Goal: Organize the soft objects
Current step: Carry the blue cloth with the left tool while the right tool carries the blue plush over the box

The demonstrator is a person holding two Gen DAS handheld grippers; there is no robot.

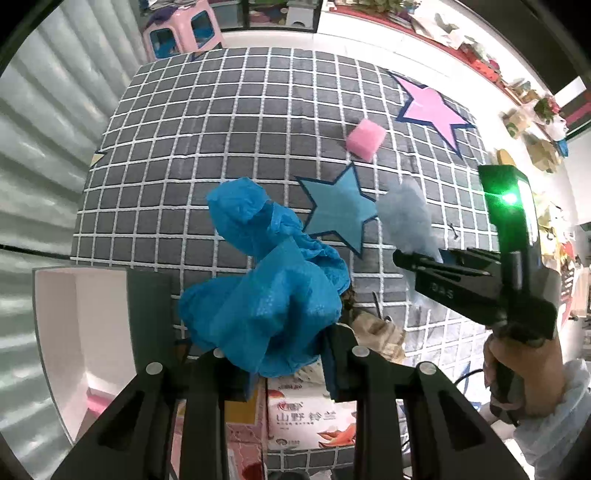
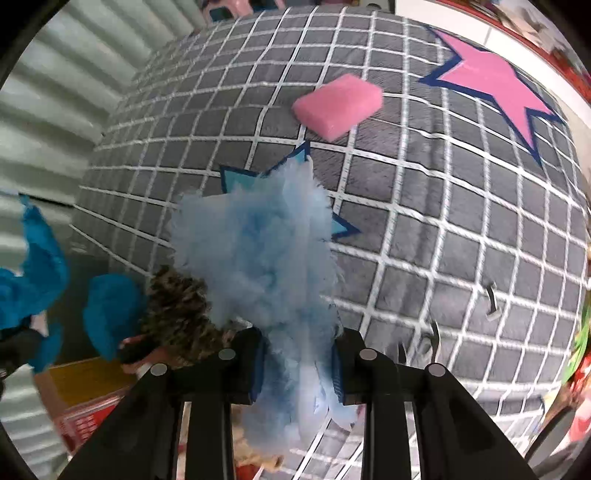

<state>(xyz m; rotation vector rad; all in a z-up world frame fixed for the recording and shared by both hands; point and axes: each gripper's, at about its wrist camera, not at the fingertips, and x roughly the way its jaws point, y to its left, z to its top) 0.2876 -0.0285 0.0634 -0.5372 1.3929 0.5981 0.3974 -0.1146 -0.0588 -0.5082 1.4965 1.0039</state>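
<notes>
My left gripper is shut on a crumpled bright blue cloth and holds it above the near edge of the grey checked table cover. My right gripper is shut on a fluffy light blue tuft; both also show in the left wrist view, the gripper and the tuft, near the blue star patch. A pink sponge block lies on the cover between the blue star and the pink star. It also shows in the right wrist view.
A white open box stands at the lower left. A brown mottled soft thing and printed cartons sit below the table's near edge. A pink stool stands beyond the table. Cluttered shelves line the right.
</notes>
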